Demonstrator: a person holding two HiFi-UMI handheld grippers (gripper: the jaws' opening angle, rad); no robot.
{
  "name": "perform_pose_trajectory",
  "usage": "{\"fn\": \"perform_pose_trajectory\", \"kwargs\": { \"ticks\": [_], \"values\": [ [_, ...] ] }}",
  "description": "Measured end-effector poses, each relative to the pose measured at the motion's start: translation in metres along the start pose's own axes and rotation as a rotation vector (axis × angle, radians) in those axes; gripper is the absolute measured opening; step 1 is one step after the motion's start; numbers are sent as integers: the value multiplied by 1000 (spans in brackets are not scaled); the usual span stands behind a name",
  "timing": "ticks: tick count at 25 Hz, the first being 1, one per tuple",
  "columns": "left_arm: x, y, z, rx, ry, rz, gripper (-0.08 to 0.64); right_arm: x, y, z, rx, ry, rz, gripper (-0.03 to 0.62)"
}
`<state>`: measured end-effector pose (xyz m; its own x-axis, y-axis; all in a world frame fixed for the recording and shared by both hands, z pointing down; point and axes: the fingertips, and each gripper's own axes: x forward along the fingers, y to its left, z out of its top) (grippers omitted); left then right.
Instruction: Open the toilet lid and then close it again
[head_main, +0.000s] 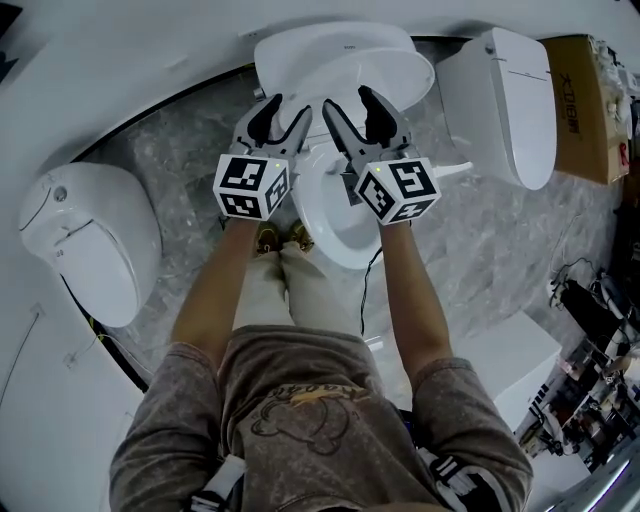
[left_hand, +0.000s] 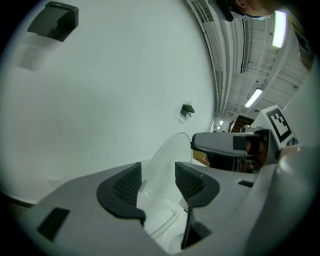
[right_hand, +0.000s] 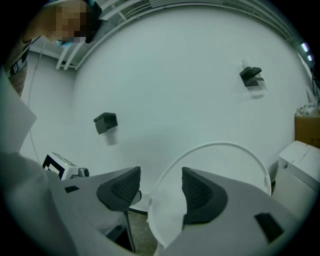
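The white toilet's lid (head_main: 368, 72) stands raised against the tank, above the open seat and bowl (head_main: 335, 225). Both grippers hover over the seat, pointing at the lid. My left gripper (head_main: 283, 112) is open near the lid's left edge; in the left gripper view the lid's rim (left_hand: 167, 147) shows through the gap of the left gripper (left_hand: 157, 175), and the pads do not touch it. My right gripper (head_main: 352, 108) is open too. In the right gripper view the lid (right_hand: 220, 170) rises behind the right gripper (right_hand: 161, 182), its left rim passing between the jaws without being pressed.
A second toilet (head_main: 85, 235) sits at the left and a third (head_main: 510, 100) at the right, beside a cardboard box (head_main: 585, 105). A white box (head_main: 520, 370) and cables (head_main: 590, 300) lie at the right. The person's shoes (head_main: 280, 238) stand beside the bowl.
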<state>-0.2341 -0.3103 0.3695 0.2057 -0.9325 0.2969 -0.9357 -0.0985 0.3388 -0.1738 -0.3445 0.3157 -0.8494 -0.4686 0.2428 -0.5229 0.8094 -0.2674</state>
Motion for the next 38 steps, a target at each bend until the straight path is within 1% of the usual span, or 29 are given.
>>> {"fn": "perform_pose_trajectory", "kwargs": {
  "ticks": [4, 8, 11, 13, 19, 21, 25, 29, 33, 38],
  "values": [
    [12, 9, 0, 10, 16, 1, 202, 17, -17, 14, -32, 24, 8, 258],
    [28, 19, -2, -1, 30, 13, 202, 34, -31, 32, -86, 50, 26, 258],
    [38, 25, -7, -10, 45, 17, 202, 38, -36, 34, -123, 74, 30, 256],
    [42, 27, -11, -20, 51, 16, 202, 35, -35, 34, -131, 74, 37, 255],
    [46, 14, -14, -15, 56, -17, 199, 33, -34, 35, -100, 56, 49, 255],
    [44, 13, -14, -25, 50, -22, 198, 31, -33, 35, -96, 52, 51, 255],
    [39, 10, -14, -47, 45, -44, 169, 22, -31, 35, -90, 36, 43, 255],
    [28, 2, -15, -52, 40, -66, 161, 7, -21, 30, -78, 32, 33, 255],
    [12, -14, -22, -37, 43, -106, 132, -16, -10, 13, -56, 40, -5, 255],
    [-13, -40, -34, -16, 43, -151, 130, -57, 9, -9, -17, 27, -73, 255]
  ]
}}
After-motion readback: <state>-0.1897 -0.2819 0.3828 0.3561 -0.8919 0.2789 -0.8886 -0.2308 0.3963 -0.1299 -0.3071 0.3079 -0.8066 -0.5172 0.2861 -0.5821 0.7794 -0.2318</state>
